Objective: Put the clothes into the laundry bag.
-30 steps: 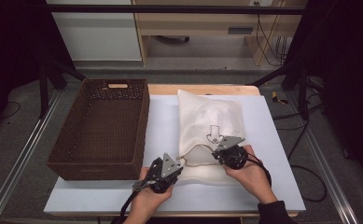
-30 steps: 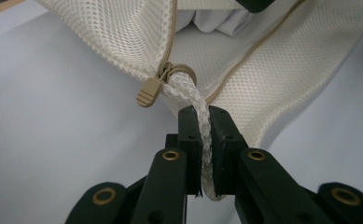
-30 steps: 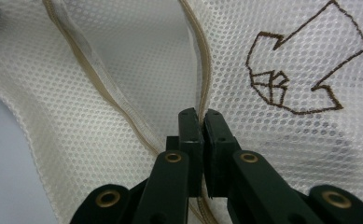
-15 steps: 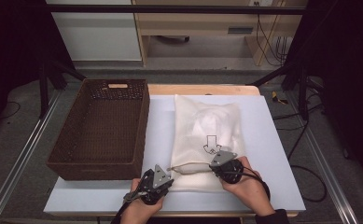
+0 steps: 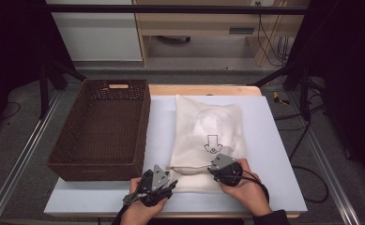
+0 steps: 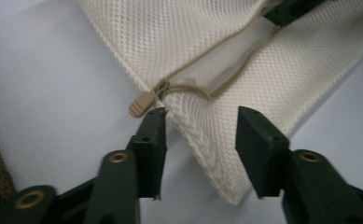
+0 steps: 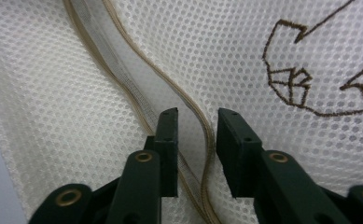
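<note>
Mesh bag (image 5: 208,140), one; wicker basket (image 5: 100,129), one; two hand-held grippers, jaws just parted.

Lying flat on the desk (image 5: 274,154), just right of the wicker basket (image 5: 100,131): cream mesh laundry bag (image 5: 208,136), brown arrow emblem (image 5: 212,143) stitched on, tan zipper (image 7: 123,79) running along the near edge, pull (image 6: 141,103) resting at the corner.
</note>
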Motion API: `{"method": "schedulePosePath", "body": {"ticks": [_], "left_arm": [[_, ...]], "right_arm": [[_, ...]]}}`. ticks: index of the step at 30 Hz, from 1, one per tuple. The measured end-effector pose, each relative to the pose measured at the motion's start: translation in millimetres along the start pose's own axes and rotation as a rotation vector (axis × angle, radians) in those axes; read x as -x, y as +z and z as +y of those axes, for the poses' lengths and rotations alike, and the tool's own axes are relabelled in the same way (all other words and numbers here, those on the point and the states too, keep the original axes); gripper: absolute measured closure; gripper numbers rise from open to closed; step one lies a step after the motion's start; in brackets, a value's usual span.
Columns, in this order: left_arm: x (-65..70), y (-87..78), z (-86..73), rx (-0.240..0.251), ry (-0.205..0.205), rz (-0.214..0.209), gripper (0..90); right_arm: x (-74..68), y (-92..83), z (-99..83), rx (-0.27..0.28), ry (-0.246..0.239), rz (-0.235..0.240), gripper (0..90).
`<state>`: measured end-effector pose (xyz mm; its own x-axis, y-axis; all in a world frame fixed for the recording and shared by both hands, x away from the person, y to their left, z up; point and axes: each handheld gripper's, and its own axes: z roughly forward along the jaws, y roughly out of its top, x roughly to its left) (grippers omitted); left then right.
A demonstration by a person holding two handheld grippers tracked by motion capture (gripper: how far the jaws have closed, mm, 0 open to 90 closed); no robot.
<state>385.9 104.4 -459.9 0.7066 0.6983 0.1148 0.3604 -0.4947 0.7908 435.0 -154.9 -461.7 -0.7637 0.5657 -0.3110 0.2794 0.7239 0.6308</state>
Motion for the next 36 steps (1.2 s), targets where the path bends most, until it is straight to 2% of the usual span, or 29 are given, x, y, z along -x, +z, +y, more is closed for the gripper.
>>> {"method": "schedulePosePath", "body": {"ticks": [5, 8, 13, 19, 25, 27, 36], "left_arm": [[1.7, -3.3, 4.2, 0.036, -0.003, -0.003, 43.6], [0.6, -5.8, 6.5, 0.051, 0.006, 0.008, 39.1], [-1.9, -8.4, 8.9, 0.080, -0.031, 0.032, 26.8], [-2.4, -10.0, 12.2, 0.093, -0.045, 0.019, 20.3], [-2.5, -13.8, 13.3, 0.108, -0.048, 0.014, 17.0], [-3.1, -15.4, 14.0, 0.113, -0.045, 0.013, 16.3], [-0.4, -18.1, 18.1, 0.126, -0.047, -0.026, 10.0]], "right_arm": [[-1.8, -6.0, 0.4, 0.031, 0.005, -0.001, 49.7], [-1.0, -10.6, -1.5, 0.055, 0.031, -0.013, 38.8], [-1.4, -16.2, -3.0, 0.084, 0.038, -0.020, 24.3], [-0.9, -26.5, -0.7, 0.125, 0.049, -0.020, 11.8], [1.8, -37.3, 2.9, 0.179, 0.061, 0.001, 8.3], [3.4, -39.2, 4.1, 0.180, 0.058, -0.015, 7.5], [14.2, -48.4, 1.3, 0.215, 0.130, -0.051, 5.4]]}}
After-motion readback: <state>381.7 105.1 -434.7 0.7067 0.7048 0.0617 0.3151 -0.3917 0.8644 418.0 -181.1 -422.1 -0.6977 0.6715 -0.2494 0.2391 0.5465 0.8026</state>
